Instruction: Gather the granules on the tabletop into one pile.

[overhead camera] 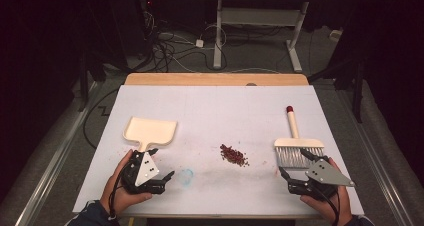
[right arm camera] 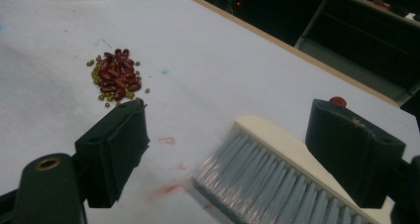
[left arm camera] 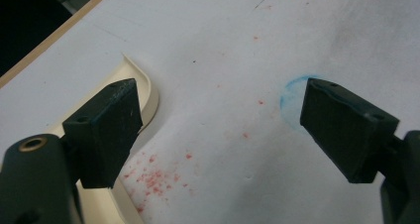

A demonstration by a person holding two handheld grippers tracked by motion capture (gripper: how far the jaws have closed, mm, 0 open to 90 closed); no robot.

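Left tongs (overhead camera: 160, 162) stood open, empty, just behind the cream plastic dustpan (overhead camera: 150, 131), whose handle one jaw partly hid. Right tongs (overhead camera: 294, 163) stood open beside the grey-bristled cream hand brush (overhead camera: 298, 148). Red and green beans (overhead camera: 233, 155) lay between them on the white surface (overhead camera: 215, 111).

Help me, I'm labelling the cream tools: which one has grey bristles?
The cream brush near the right gripper; the cream dustpan is a bare scoop.

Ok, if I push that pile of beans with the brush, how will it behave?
The beans lie loose and heaped, so they would likely scatter rather than slide together. The small round green ones may roll off. The brush bristles look soft, so some beans might slip through.
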